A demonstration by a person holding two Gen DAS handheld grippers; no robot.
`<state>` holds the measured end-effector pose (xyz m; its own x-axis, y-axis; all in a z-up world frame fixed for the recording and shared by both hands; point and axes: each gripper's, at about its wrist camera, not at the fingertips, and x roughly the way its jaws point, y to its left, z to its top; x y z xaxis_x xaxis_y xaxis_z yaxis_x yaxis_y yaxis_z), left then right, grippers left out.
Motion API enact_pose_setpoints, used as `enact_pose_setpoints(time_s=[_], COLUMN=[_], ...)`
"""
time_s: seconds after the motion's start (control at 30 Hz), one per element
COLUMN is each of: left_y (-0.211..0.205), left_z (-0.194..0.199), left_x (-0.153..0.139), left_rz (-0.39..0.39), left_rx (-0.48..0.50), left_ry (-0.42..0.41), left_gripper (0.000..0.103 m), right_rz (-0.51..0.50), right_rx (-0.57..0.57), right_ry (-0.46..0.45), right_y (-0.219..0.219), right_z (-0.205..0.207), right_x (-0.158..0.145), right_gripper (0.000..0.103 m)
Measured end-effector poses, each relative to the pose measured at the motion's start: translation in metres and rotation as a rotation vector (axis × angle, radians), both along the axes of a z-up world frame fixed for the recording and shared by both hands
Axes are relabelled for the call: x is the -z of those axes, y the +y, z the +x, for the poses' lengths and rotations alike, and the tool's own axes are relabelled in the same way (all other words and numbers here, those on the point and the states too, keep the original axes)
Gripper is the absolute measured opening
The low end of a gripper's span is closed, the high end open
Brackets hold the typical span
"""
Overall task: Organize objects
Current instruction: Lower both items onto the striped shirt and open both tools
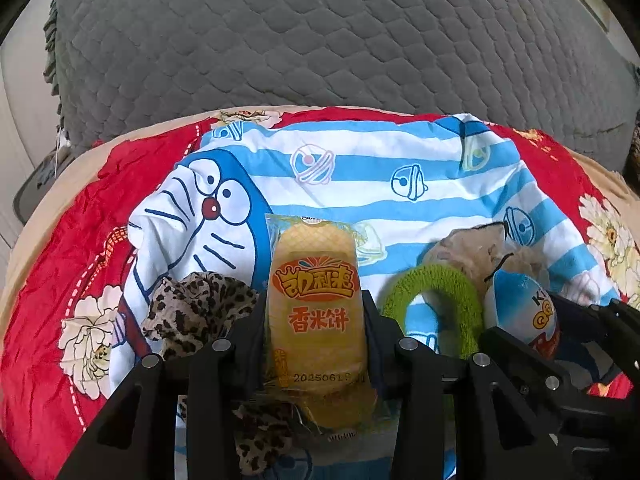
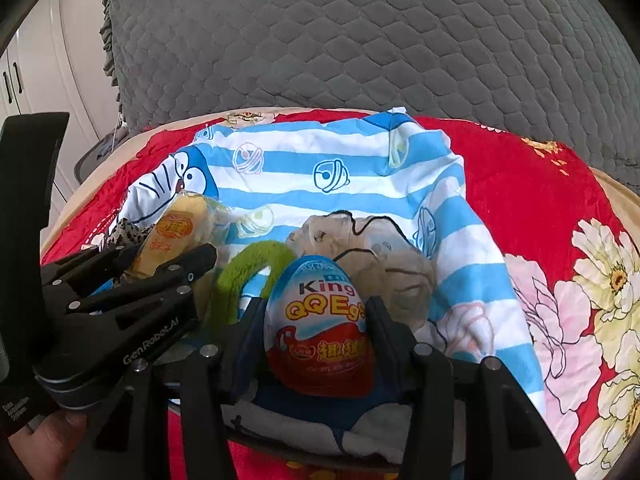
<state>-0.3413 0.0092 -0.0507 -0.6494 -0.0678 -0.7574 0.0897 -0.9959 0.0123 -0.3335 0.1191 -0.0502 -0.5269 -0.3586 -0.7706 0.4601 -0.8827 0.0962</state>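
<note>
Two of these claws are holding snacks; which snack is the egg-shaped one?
The King QQ Egg, gripped in the right claw. The left claw holds a flat, long yellow rice cracker packet instead.

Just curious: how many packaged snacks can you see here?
2: the rice cracker packet in the left gripper, the toy egg in the right gripper. Others may be hidden.

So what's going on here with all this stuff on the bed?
A person is sorting small items lying on a striped cartoon cloth over a red floral blanket. The left gripper is closed on a yellow rice cracker packet, and the right gripper on a toy egg. A green ring, a leopard-print scrunchie and a beige scrunchie lie loose on the cloth.
</note>
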Motion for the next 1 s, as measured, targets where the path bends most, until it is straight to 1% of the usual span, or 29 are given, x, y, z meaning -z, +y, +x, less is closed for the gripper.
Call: enact_pose_setpoints(time_s=[0.17,0.27,0.33,0.37,0.43,0.47,0.53,0.6,0.73,1.0], left_y=[-0.002,-0.003,-0.005,-0.006,-0.009,-0.009,-0.01,-0.01,-0.012,-0.018], left_z=[0.004,0.007,0.009,0.01,0.013,0.014,0.017,0.021,0.026,0.043], left_x=[0.0,0.001,0.002,0.003,0.004,0.005,0.007,0.009,0.01,0.004], left_rz=[0.005,0.009,0.008,0.01,0.014,0.016,0.01,0.005,0.002,0.022], left_rx=[0.001,0.006,0.003,0.002,-0.005,-0.006,-0.01,-0.01,-0.011,-0.017], left_ry=[-0.001,-0.005,-0.01,-0.013,-0.021,-0.024,-0.037,-0.043,-0.057,-0.077], left_gripper=[0.043,0.044,0.052,0.053,0.058,0.059,0.066,0.067,0.072,0.077], right_rz=[0.006,0.012,0.015,0.016,0.023,0.029,0.04,0.043,0.054,0.063], right_rx=[0.001,-0.001,0.0,0.002,0.003,0.002,0.001,-0.001,0.0,0.02], right_ry=[-0.008,-0.023,-0.025,-0.027,-0.029,-0.031,-0.032,-0.037,-0.042,-0.05], right_y=[0.001,0.001,0.002,0.002,0.003,0.003,0.003,0.003,0.004,0.009], right_z=[0.002,0.003,0.004,0.005,0.006,0.006,0.007,0.009,0.012,0.024], right_x=[0.002,0.003,0.004,0.003,0.003,0.003,0.003,0.003,0.002,-0.003], right_gripper=[0.052,0.057,0.058,0.059,0.06,0.061,0.064,0.066,0.069,0.083])
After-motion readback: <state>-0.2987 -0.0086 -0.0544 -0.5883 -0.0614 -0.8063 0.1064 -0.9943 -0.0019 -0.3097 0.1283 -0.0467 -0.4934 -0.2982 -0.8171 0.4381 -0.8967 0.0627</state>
